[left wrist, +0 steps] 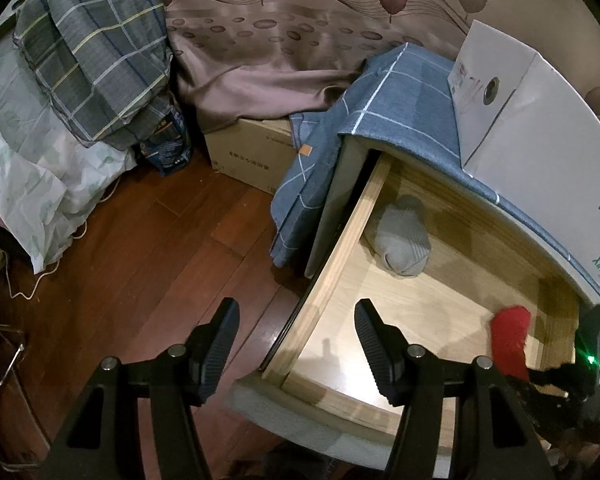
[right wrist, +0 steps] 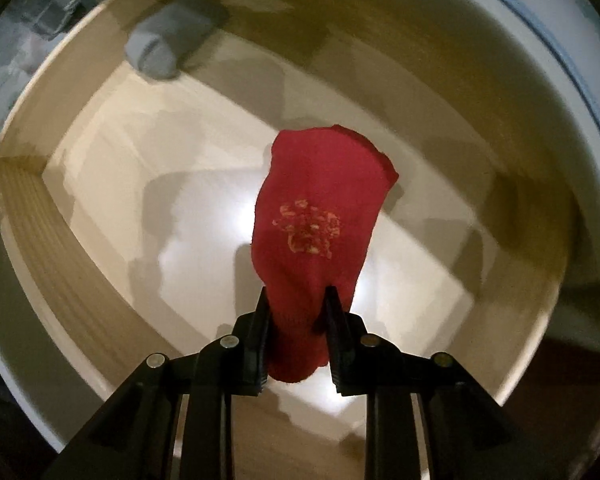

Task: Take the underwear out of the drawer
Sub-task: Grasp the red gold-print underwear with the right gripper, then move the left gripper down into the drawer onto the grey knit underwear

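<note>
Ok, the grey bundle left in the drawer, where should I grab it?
Grip the grey bundle across its rounded middle, coming straight down from above: it lies flat near the drawer side wall, so the top is the open approach. The open left gripper is free.

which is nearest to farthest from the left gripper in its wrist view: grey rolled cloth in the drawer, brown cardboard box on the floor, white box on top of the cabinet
From the left gripper:
1. Grey rolled cloth, in the wooden drawer, right of centre.
2. Brown cardboard box, on the floor behind.
3. White box, on the cabinet top, far right.

Drawer (left wrist: 324, 300) top open; white box (left wrist: 540, 160) overhangs back.
</note>
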Demonstrator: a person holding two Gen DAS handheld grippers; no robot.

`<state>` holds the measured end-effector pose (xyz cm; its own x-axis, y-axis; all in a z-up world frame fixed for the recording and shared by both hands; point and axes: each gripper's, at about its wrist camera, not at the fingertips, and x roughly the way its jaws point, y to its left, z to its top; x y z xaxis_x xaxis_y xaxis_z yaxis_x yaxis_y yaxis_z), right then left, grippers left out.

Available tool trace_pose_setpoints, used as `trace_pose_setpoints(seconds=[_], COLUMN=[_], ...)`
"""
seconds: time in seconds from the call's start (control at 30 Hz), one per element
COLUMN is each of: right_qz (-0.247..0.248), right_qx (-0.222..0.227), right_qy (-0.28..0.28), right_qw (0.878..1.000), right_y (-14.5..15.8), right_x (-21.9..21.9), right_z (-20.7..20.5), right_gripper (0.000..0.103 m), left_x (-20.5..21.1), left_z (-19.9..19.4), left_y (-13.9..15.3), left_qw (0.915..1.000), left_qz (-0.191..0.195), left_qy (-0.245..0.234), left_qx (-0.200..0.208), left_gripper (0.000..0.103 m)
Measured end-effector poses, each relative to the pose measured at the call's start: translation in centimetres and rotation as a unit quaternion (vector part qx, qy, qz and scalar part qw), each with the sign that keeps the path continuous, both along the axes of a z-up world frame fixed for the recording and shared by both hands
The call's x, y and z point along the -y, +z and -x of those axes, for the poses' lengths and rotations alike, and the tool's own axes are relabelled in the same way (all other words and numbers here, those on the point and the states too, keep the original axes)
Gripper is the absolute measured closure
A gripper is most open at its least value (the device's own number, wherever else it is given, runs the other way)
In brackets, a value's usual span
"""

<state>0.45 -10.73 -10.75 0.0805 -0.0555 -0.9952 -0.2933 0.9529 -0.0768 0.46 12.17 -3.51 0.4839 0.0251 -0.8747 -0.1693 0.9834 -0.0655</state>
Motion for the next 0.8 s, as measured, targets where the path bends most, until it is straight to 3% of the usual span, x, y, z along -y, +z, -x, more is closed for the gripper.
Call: trace_pose_setpoints(seconds=[0.47, 0.57, 0.8], right_qz=[-0.016, -0.018, -0.016], right_qx=[-0.058, -0.057, -0.034], right_qy=[-0.158, -0.171, -0.169], right_qw=[0.986, 0.983, 0.985], right_y=[-1.0, -1.0, -0.1], right_x=[4.6, 5.4, 4.1], right_z=[4.1, 5.1, 6.9], right_gripper=[0.081, 0.078, 0.069], left_x=[0.1, 0.3, 2.2], left_z=[-0.1, -0.3, -0.8], left_y=[0.0, -0.1, -1.0], left_qw=[1.0000, 0.9999, 0.9968], left_qz=[-0.001, 0.000, 0.011], left_qy=[-0.005, -0.009, -0.072], left_qx=[-0.004, -0.008, -0.035], left_gripper=[0.042, 0.042, 0.042])
